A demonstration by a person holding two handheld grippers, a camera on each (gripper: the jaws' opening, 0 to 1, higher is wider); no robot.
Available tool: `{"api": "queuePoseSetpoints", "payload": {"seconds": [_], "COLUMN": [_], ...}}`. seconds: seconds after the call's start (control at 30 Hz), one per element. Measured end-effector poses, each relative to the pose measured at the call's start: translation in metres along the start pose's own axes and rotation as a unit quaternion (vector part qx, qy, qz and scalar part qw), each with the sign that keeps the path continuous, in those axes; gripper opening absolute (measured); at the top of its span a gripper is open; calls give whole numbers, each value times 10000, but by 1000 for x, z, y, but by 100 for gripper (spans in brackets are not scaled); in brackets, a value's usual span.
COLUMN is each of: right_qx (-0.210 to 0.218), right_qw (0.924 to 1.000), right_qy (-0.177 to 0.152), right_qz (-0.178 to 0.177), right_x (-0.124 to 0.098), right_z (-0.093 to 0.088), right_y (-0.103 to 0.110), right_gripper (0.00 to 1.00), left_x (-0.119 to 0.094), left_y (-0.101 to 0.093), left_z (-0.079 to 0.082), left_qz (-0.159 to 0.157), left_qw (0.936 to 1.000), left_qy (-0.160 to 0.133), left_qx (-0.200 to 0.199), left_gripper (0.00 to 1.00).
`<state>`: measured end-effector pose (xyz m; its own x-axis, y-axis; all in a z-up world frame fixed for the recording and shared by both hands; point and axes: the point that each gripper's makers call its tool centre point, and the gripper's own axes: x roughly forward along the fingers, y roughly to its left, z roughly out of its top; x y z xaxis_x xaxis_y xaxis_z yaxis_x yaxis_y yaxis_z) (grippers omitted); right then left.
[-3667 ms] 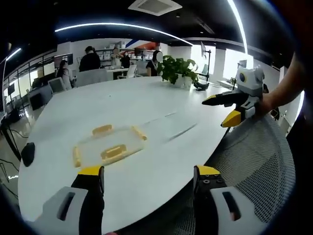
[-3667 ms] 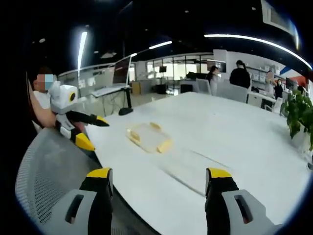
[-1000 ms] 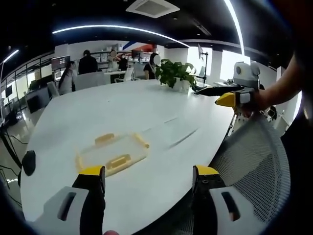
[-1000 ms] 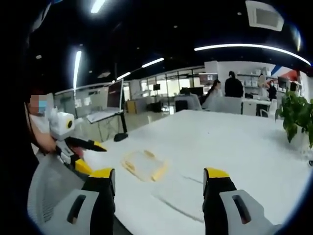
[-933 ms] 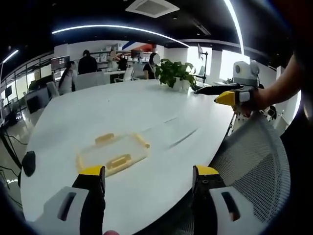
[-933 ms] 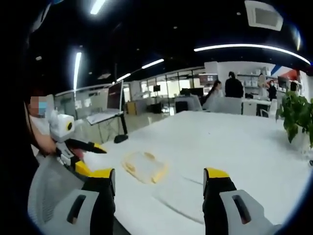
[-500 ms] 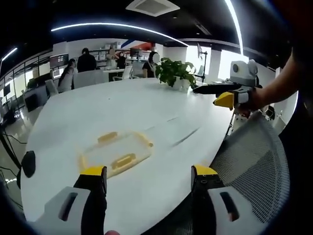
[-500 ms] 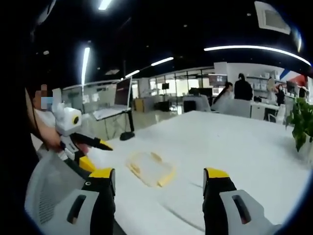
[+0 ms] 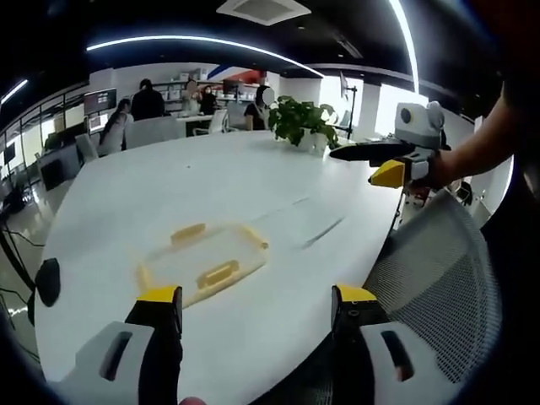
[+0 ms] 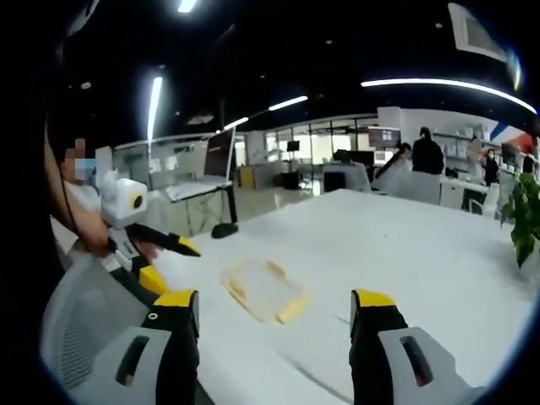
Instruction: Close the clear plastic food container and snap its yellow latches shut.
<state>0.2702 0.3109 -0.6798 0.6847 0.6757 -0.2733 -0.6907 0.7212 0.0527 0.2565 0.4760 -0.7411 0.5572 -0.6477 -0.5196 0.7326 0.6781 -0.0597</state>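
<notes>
Nearest, left gripper (image 9: 253, 308) jaws wide, empty, above tabletop (image 9: 253, 177) edge. Clear food container (image 9: 202, 257) lies flat just ahead, slightly left, long axis running left-right, yellow latches (image 9: 218, 274) around rim. Right gripper (image 10: 274, 316) wide too, empty, farther off; container (image 10: 263, 291) ahead-left. Left nearer.

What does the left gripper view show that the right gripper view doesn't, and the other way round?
Left gripper view alone: the right claw open above a grey mesh chair back, and a white ceiling air vent.
Right gripper view alone: the left claw open, and a dark monitor on a stand.
Both: the clear plastic food container with yellow latches on the white table, and a green potted plant.
</notes>
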Motion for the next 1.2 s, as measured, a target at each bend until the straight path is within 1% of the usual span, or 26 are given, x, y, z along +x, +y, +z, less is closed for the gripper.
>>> {"api": "queuePoseSetpoints", "payload": {"seconds": [0.33,0.73,0.87,0.9,1.03,1.2], "right_qx": [-151,-202,-244,-255,-286,-308], "right_qw": [9998,9995,9992,9990,9986,9984], "right_qy": [58,119,188,248,321,334], "right_qz": [76,205,249,253,294,325], "right_x": [13,29,34,35,38,41], "right_z": [4,4,1,-1,-3,-4], "right_y": [3,9,11,11,13,14], "right_gripper": [71,71,70,70,70,69], "left_x": [3,0,1,2,2,2], "left_y": [11,19,23,23,22,23], "left_z": [1,-7,-8,-9,-12,-14], "left_qz": [-34,-37,-44,-49,-90,-98], "left_qw": [10000,9998,9998,9998,9996,9996], "left_qy": [45,171,188,197,252,273], "left_qx": [73,58,-10,-19,-14,-27], "left_gripper": [71,71,71,71,71,71]}}
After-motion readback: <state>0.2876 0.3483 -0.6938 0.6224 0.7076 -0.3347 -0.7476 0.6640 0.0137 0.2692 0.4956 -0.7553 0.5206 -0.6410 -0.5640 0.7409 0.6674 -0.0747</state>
